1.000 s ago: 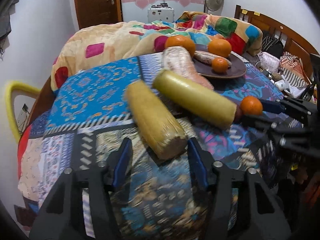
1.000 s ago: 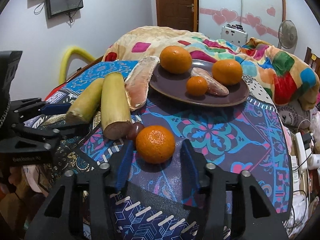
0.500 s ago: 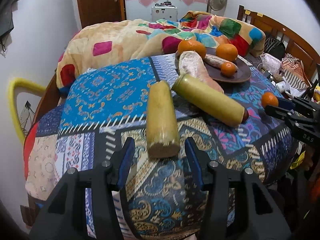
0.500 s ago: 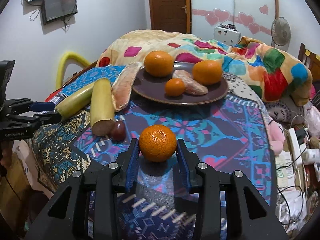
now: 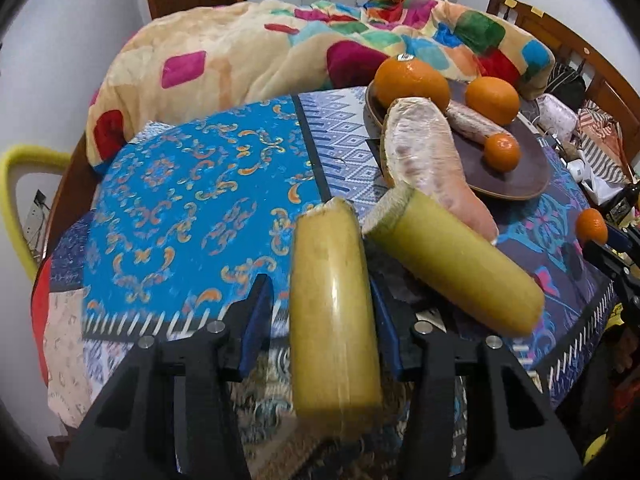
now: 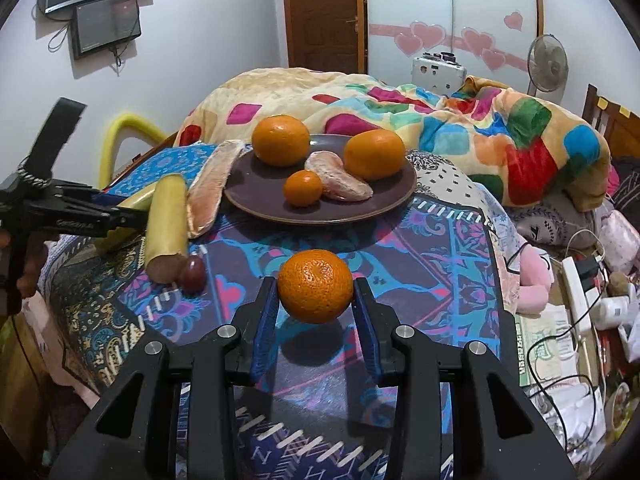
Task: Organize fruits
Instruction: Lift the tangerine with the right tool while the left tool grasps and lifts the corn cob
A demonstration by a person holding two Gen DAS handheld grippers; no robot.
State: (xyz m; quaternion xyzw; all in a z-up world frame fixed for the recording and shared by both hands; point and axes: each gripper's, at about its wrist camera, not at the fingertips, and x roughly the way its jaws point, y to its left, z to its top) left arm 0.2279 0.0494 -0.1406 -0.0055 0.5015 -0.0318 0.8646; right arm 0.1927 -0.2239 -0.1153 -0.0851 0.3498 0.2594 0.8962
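On a bed spread with a patterned cloth (image 6: 448,248), we count the fruit. Our right gripper (image 6: 316,312) is clamped on one mandarin (image 6: 315,286), its blue pads pressed to either side and the fruit lifted clear of its shadow on the cloth. Beyond it, the brown plate (image 6: 256,196) carries four pieces: two large oranges, one at the far left (image 6: 281,140) and one at the far right (image 6: 374,154), one small mandarin on the near side (image 6: 303,187), and one peeled pomelo segment (image 6: 338,182) lying between them. Left of the plate, a larger pomelo slice (image 6: 208,192) leans against its rim. Two yellow-green cut stalks lie at the left: one (image 6: 166,226) beside the slice, with a single dark grape (image 6: 192,274) touching its near end; the other sits between the pads of our left gripper (image 5: 320,320).

From the left wrist view, that second stalk (image 5: 332,312) runs lengthwise between the fingers. The right pad meets its side, while a gap shows between the left pad (image 5: 256,320) and the stalk, so the jaws stand parted around it rather than pinching it. The first stalk (image 5: 452,268) lies just to the right, angled toward the pomelo slice. A multicoloured blanket (image 5: 248,52) is heaped at the far end of the bed. That makes four citrus fruits in all, two pomelo pieces, two stalks, one grape.
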